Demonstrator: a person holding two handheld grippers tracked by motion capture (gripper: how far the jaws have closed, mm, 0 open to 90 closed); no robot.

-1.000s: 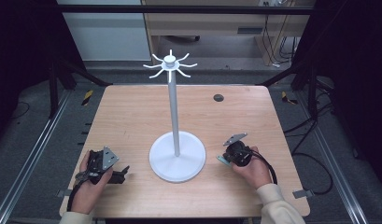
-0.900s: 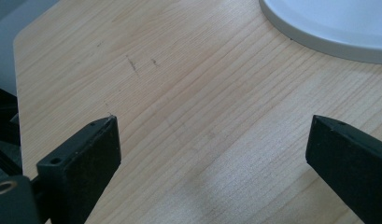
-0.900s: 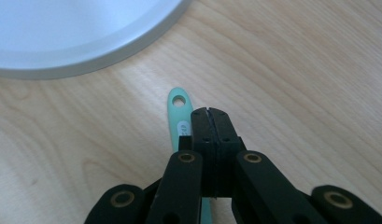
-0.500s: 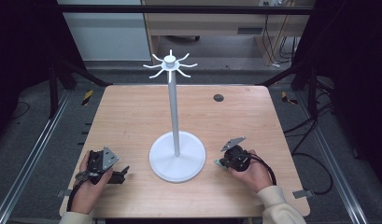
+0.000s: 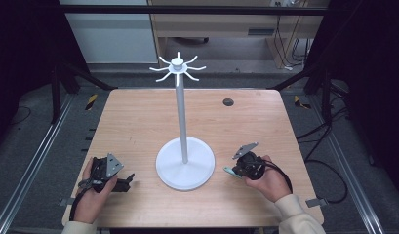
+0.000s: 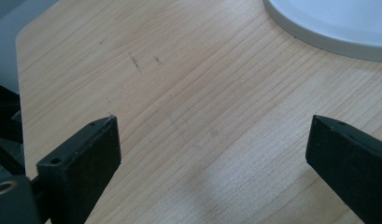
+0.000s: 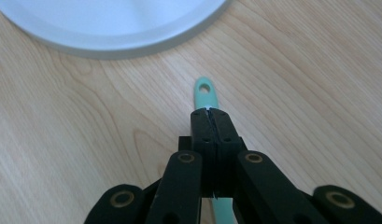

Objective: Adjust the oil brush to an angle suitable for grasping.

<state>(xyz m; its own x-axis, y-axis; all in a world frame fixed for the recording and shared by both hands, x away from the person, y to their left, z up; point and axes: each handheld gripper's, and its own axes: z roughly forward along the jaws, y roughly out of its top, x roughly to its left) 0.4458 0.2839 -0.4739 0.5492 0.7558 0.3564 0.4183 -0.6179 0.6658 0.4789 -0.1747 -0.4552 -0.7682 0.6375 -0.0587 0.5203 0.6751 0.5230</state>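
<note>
Dark room, grey floor (image 5: 36, 126) with metal rails at both sides, a pale cabinet (image 5: 111, 29) and a wooden desk (image 5: 211, 22) at the back, cables on the right. Light wood surface (image 5: 138, 117), rounded corners, 1 small dark round spot (image 5: 228, 102) near its far edge. White stand (image 5: 184, 161) at centre front: round base, tall thin pole, ring of hooks on top. Left claw (image 5: 130, 178) low at the near left, spread wide, bare wood between its 2 black jaws. Right claw (image 7: 211, 114) just right of the base, pressed together, pinching a thin mint-green handle (image 7: 206, 92) with 1 hanging hole at its tip, which points toward the base without touching it.
</note>
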